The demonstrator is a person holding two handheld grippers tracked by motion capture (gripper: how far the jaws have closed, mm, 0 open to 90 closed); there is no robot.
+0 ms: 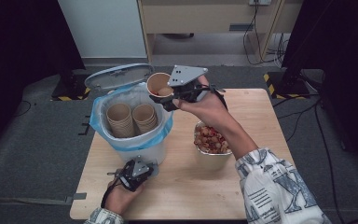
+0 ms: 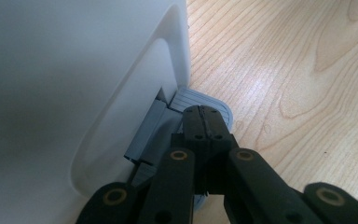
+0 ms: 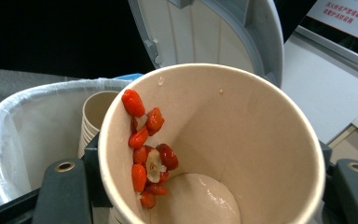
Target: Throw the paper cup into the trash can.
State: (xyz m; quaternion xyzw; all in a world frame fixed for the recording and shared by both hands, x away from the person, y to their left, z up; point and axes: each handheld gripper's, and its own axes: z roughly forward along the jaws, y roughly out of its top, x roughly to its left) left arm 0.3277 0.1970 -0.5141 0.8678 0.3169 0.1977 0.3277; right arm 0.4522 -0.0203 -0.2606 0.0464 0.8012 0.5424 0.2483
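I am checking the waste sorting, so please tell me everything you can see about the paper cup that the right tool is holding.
The paper cup is plain brown paper with a pale, smooth inside and a rolled rim. The right tool grips it from both sides and holds it tilted, mouth towards the camera, above the rim of the white bin. Red berry-like pieces and a pale slice stick to its inner wall, with wet drops near the bottom. It touches nothing else that can be seen.
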